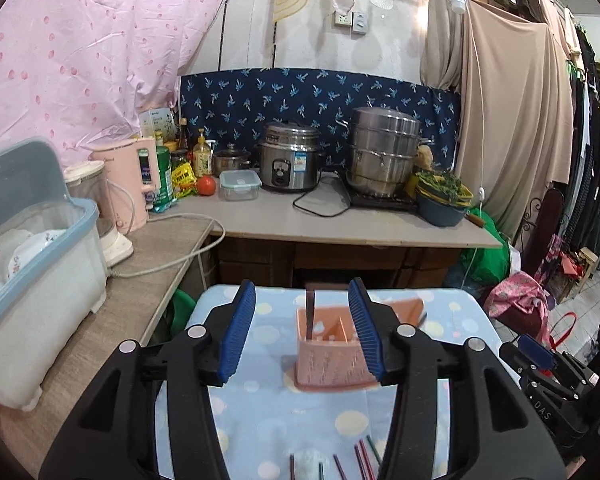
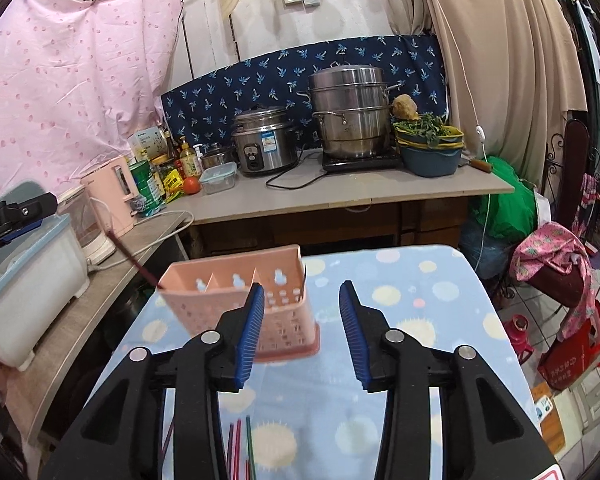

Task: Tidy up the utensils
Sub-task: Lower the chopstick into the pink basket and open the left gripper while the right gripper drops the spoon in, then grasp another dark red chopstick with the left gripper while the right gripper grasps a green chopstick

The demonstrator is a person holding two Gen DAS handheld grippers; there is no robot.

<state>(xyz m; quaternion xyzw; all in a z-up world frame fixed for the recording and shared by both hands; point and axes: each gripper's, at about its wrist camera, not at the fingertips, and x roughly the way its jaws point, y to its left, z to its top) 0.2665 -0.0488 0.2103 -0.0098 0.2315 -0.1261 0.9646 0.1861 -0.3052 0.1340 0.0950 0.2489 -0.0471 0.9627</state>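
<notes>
The tabletop, covered in a pale blue dotted cloth, lies under both tongs, and the work on it looks to be between placements: one chopstick is in the holder and several more wait to be gathered. The pink utensil holder stands straight ahead of the left tongs, seen through the gap between their blue pads; from the right tongs it sits ahead and to the left, partly behind the left pad. A single dark chopstick leans out of the holder's left end compartment. The loose chopsticks lie on the cloth below and behind the tips of both tongs, near the bottom edge of each view.

Both tongs stand partly open with nothing between their pads; no pad touches the holder or a chopstick. Each is angled gently downward toward the cloth, side by side, the right tongs visible at the lower right edge of the left view.

The next move, as I judge it, calls for drawing back and dipping toward the loose chopsticks, closing on one thin stick near its middle, then lifting it upright over an open compartment. The sticks are slim and lie close together, so taking just one cleanly is the tricky part.
</notes>
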